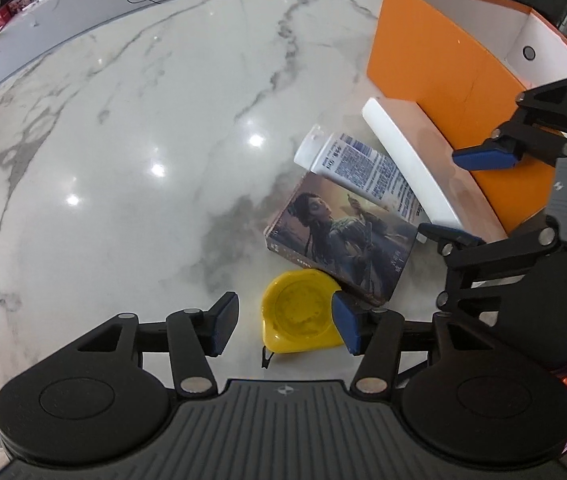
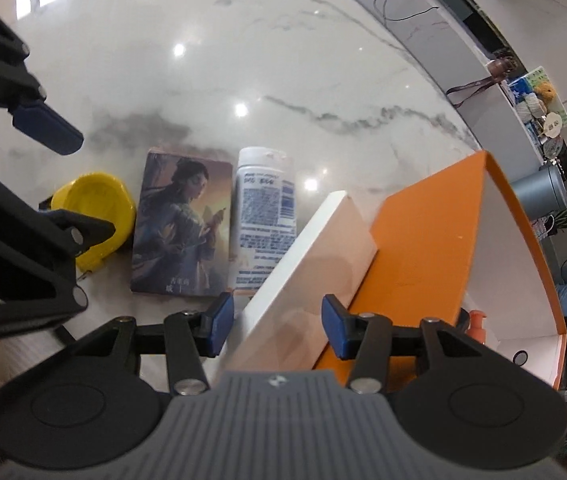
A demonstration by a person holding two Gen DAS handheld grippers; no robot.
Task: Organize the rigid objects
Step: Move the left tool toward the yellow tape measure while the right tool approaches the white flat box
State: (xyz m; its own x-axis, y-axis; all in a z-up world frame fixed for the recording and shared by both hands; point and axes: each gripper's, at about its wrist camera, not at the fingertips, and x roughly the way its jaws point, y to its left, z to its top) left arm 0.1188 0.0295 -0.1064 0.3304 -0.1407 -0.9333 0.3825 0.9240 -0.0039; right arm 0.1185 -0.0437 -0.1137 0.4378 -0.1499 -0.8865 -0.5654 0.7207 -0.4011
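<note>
Yellow tape measure (image 1: 301,312) beneath steeply downward-tilted left gripper (image 1: 285,324), jaws apart.

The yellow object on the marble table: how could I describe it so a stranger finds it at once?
Start at the big orange box on the marble table. A row of items lies beside it; the yellow tape measure is at the far end, next to the illustrated box. It is the only yellow, rounded item.

Both tongs, left (image 1: 285,322) and right (image 2: 274,326), point steeply down, jaws apart.
</note>
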